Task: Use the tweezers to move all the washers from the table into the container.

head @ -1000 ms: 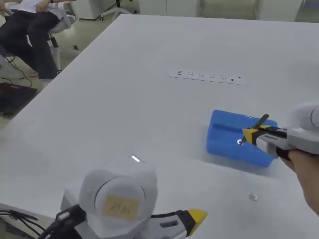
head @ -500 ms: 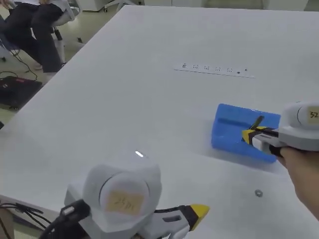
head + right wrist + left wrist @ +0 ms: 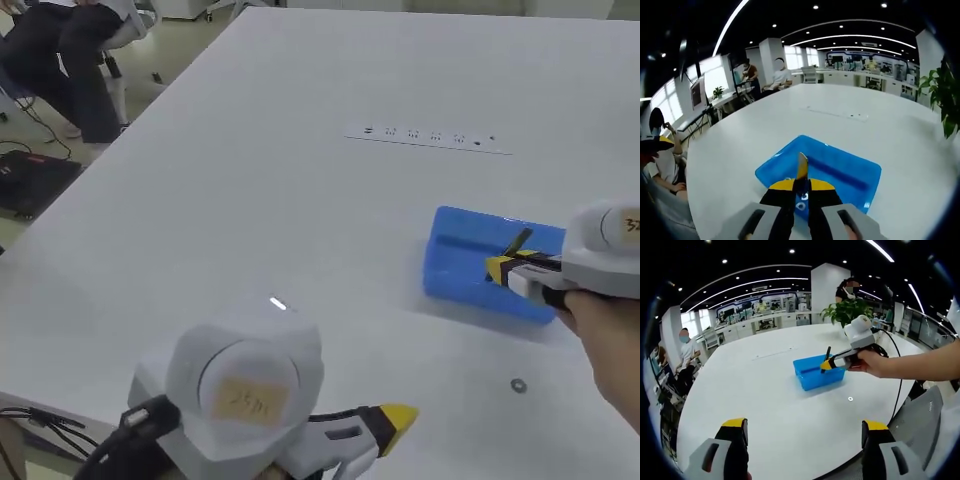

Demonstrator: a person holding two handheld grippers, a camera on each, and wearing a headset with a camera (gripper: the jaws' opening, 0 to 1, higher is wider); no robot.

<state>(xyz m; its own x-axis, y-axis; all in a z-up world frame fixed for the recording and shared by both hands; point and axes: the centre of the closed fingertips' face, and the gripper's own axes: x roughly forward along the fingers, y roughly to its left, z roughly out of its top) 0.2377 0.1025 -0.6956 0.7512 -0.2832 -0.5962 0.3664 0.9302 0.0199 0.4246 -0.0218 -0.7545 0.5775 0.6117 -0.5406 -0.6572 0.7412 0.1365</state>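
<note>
Blue rectangular plastic container (image 3: 480,300) stands on the wide white table (image 3: 300,180), well away from its left edge. The right gripper (image 3: 498,268) hangs over it with its jaws pressed on the slim dark tweezers (image 3: 520,243). In the right gripper view the tweezers (image 3: 801,167) show as one single blade above the container's floor, so their arms seem squeezed together. Whether a washer sits in the tip I cannot tell; it is too small. One small round metal washer (image 3: 518,385) lies on the table, between the container and the near edge. The left gripper (image 3: 804,426) is by the near edge, its jaws wide apart and with nothing in them. I judge that the step in hand is the drop. To do it well, the tip should be low and inside the walls, and then the jaws should loosen slowly, so that the tweezers spring apart and the piece falls without bouncing out. For the washer on the table, I would bring the tip almost flat and pinch across the ring, because such a thin piece probably slides on the smooth top.
</note>
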